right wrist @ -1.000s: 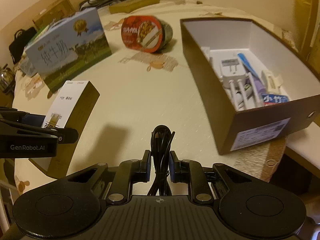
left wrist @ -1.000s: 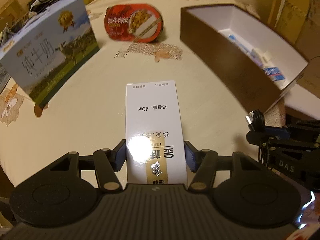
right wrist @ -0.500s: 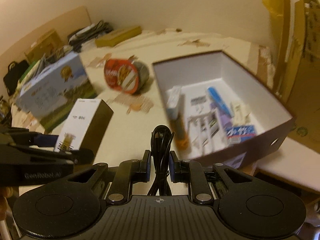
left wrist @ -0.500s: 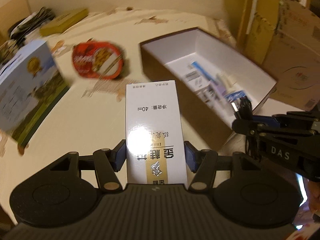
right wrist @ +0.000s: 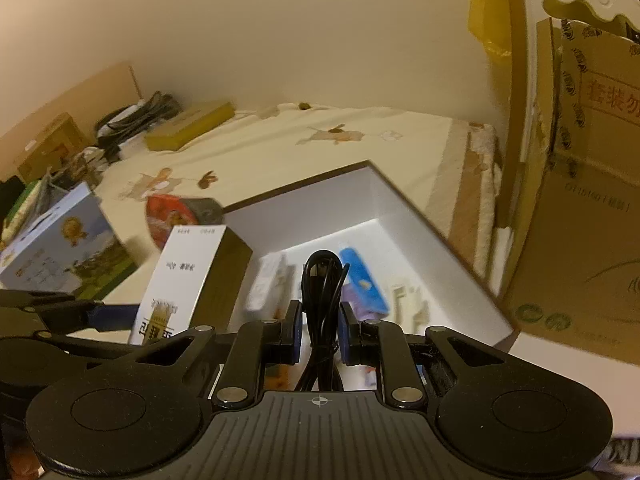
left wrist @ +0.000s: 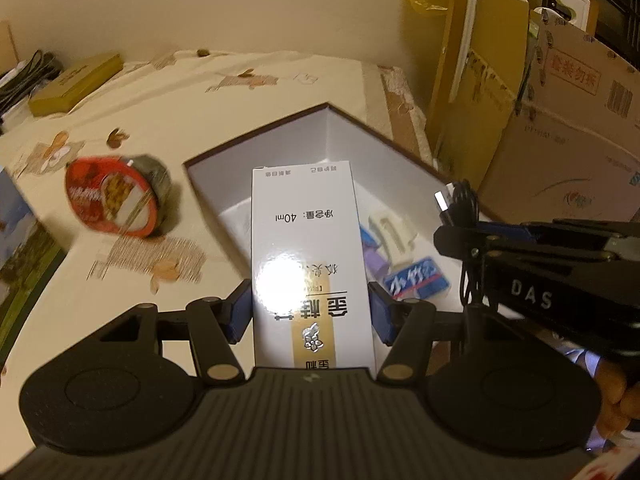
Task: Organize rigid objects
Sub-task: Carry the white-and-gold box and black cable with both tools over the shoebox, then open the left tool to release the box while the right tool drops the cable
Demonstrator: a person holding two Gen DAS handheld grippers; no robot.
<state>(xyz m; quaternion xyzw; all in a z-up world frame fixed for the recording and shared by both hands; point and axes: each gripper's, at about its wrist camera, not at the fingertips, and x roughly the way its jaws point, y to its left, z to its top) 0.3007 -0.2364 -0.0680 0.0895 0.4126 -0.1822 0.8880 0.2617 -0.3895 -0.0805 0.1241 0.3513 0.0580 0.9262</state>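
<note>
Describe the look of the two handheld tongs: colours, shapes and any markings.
Both tongs are matte black: a ribbed body, two round discs, and angled link arms with silver pivot pins ending in blue pads. The left tongs show that build up close. The right tongs match, with a small crosshair mark on the body; seen side-on, they read "DAS" in white.

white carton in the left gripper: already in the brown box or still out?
Still out. The white carton is clamped between the left gripper pads, held in the air over the brown box near its edge, not resting inside.
</note>
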